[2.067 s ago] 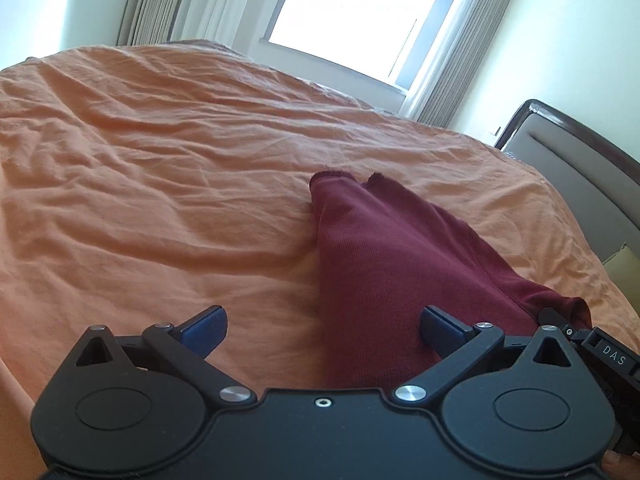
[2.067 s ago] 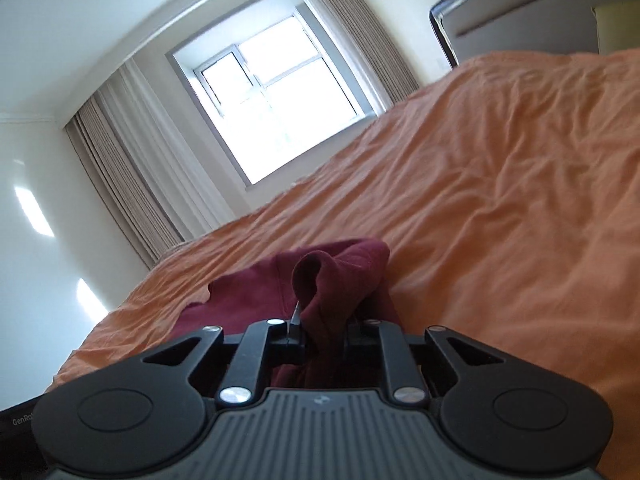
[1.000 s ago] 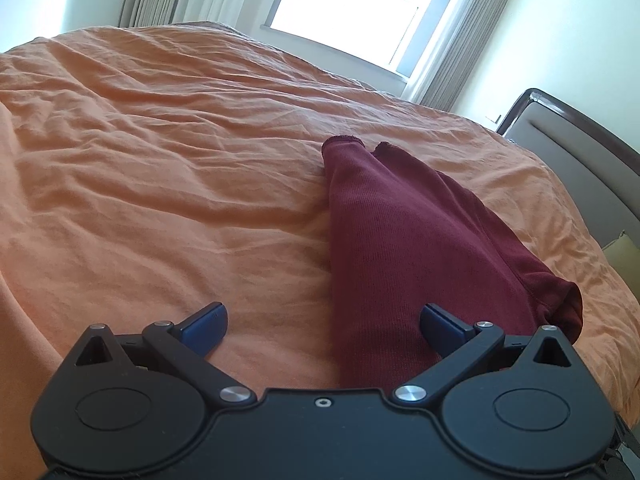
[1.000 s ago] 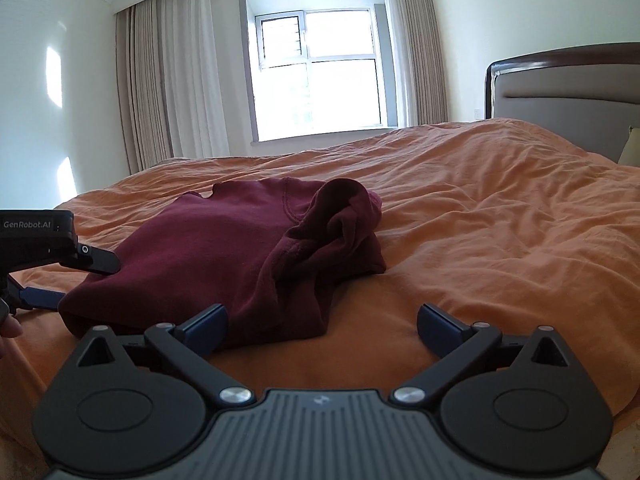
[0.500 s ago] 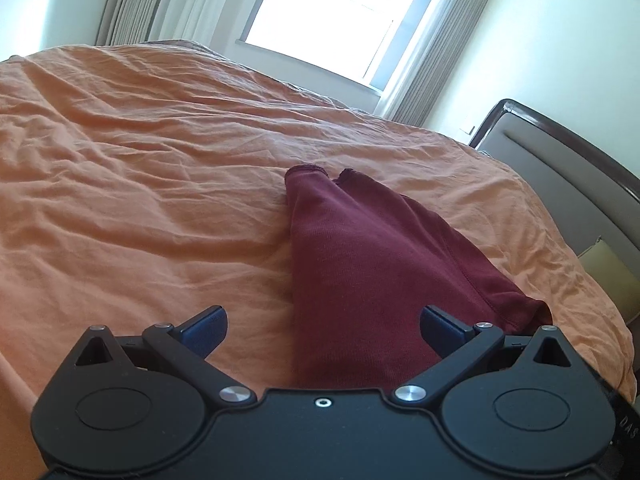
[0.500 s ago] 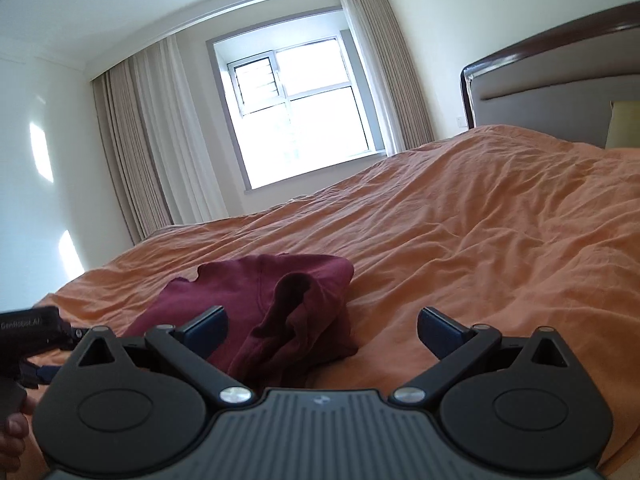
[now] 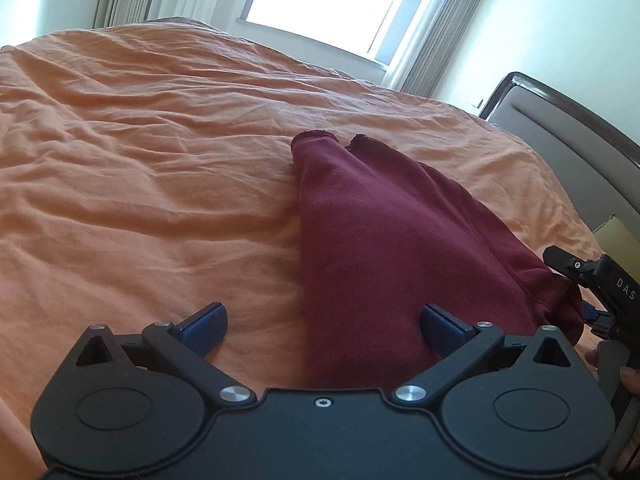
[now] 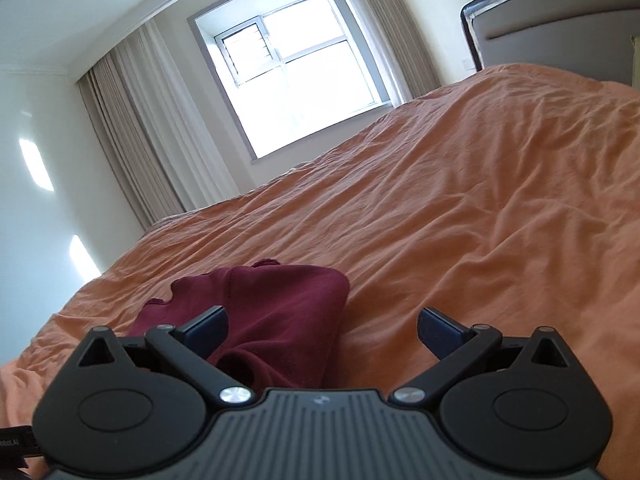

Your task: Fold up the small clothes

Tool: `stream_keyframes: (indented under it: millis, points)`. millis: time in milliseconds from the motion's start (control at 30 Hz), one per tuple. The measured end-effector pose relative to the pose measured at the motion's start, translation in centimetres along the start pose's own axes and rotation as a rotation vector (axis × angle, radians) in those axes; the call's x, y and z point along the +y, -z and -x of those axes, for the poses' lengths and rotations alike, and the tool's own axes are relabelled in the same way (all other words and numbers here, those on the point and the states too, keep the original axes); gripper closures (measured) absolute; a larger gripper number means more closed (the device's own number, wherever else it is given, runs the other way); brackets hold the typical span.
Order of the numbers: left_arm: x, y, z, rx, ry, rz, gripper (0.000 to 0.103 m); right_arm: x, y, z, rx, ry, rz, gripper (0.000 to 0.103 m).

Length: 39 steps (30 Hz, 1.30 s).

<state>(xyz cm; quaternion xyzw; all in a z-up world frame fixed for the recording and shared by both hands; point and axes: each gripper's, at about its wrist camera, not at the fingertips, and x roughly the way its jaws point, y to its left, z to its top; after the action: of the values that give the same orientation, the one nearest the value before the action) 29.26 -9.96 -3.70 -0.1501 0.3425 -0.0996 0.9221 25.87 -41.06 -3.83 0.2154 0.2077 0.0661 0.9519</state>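
Observation:
A dark red knit garment (image 7: 380, 240) lies folded lengthwise on the orange bed cover (image 7: 140, 160), running away from me toward the window. My left gripper (image 7: 324, 330) is open, low over the garment's near end, its right blue pad over the cloth and its left pad over the bed cover. In the right wrist view the same garment (image 8: 272, 304) lies in front of my right gripper (image 8: 320, 330), which is open, its left pad at the cloth's edge. The right gripper's body (image 7: 592, 280) shows at the garment's right corner in the left wrist view.
The rumpled orange cover (image 8: 480, 220) spreads wide on all sides. A padded headboard (image 7: 568, 128) with a dark frame stands at the right, a pale pillow (image 7: 620, 236) below it. A window (image 8: 296, 76) with curtains lies beyond the bed. A hand (image 7: 612, 368) holds the right gripper.
The right gripper let go of the bunched end of the garment and opened, then came down close to the garment's corner. The left gripper stayed open and shifted slightly over the near end.

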Motion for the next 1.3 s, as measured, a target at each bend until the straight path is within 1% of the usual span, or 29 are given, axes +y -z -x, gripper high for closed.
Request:
stream_keyframes:
  millis: [133, 200, 267, 500, 767, 867, 933, 1067, 1133, 1200, 1267, 1300]
  points:
    - [-0.1, 0.1, -0.2, -0.001, 0.000, -0.005, 0.000, -0.6, 1.1, -1.5, 0.045, -0.047, -0.077, 0.000]
    - [0.0, 0.2, -0.2, -0.004, 0.003, -0.007, 0.000, -1.1, 1.7, -1.9, 0.060, -0.046, -0.099, 0.000]
    - [0.1, 0.3, -0.3, -0.006, 0.009, -0.002, 0.000, -1.5, 2.2, -2.0, 0.058, -0.051, -0.106, 0.000]
    - [0.3, 0.7, -0.4, -0.015, 0.014, -0.003, 0.000, -0.7, 3.5, -2.2, 0.042, -0.018, -0.014, 0.001]
    - [0.6, 0.5, -0.4, -0.016, 0.027, -0.010, 0.000, -0.4, 3.6, -1.9, 0.033, -0.029, 0.001, 0.001]
    - [1.0, -0.2, -0.5, -0.003, 0.051, 0.003, 0.000, -0.7, 3.7, -1.8, 0.020, -0.073, 0.000, 0.000]
    - [1.2, -1.0, -0.8, 0.007, 0.051, -0.001, 0.000, -1.2, 3.9, -1.4, -0.005, -0.146, -0.026, 0.000]
    - [0.8, -2.8, -1.6, 0.005, 0.030, -0.052, 0.000, -2.4, 3.7, -1.3, -0.006, -0.221, -0.106, 0.000]
    - [0.4, -3.5, -2.2, 0.000, 0.039, -0.074, 0.000, -2.9, 3.4, -1.4, 0.004, -0.250, -0.145, 0.000]
    - [0.4, -4.0, -3.1, 0.018, 0.065, -0.072, 0.000, -3.3, 3.1, -1.5, 0.013, -0.264, -0.177, 0.003]
    - [0.5, -4.2, -3.8, 0.041, 0.085, -0.053, 0.001, -3.7, 2.9, -1.4, 0.024, -0.285, -0.217, 0.013]
    - [0.5, -4.2, -4.1, 0.045, 0.094, -0.050, 0.001, -3.9, 2.8, -1.5, 0.034, -0.294, -0.234, 0.016]
